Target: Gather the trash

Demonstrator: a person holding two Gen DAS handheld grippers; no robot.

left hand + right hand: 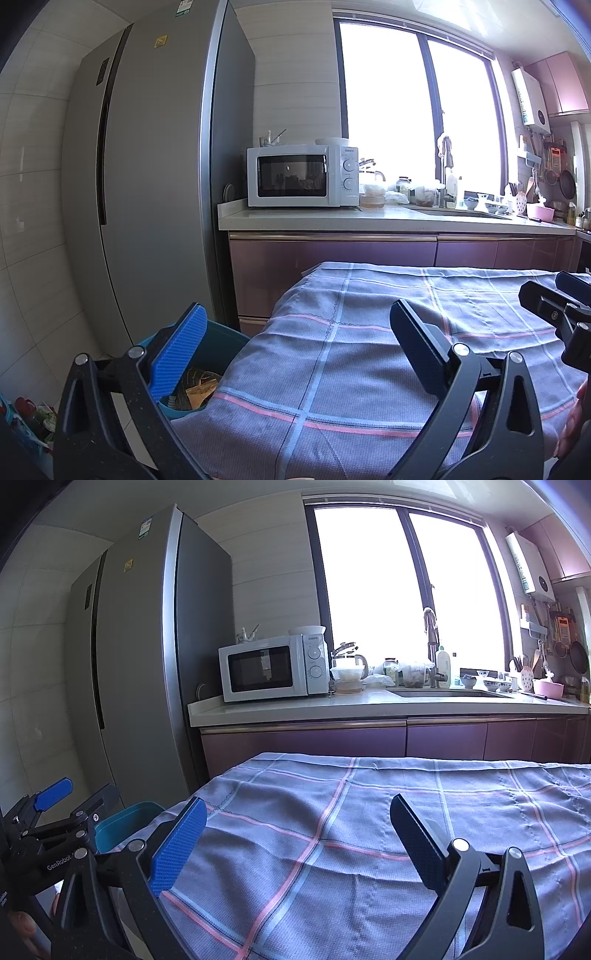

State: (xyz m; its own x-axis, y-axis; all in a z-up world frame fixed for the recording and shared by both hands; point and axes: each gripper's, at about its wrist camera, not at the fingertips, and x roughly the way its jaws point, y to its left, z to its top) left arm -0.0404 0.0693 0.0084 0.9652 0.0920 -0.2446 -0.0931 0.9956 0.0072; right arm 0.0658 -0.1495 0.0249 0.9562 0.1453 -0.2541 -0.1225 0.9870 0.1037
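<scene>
Both tongs, left (pixel 295 354) and right (pixel 299 845), gape wide and empty over the tabletop (pixel 369 812). Off its left edge, the bin (pixel 221 343) holds half-hidden trash (pixel 199 387).

"genrobot" on the left claw (pixel 70 799) body, "galanz" on the microwave (pixel 273 668)

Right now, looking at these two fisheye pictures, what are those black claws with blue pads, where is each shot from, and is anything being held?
The claws are hand-held grippers, one in each of a person's hands, each carrying a camera that looks along its fingers. One picture is from the left gripper, the other from the right gripper. Both stand open and hold nothing. Under them lies a checked tablecloth with nothing visible on it. At the table's left edge stands a blue bin with some wrappers inside. Behind are a fridge and a microwave.
</scene>
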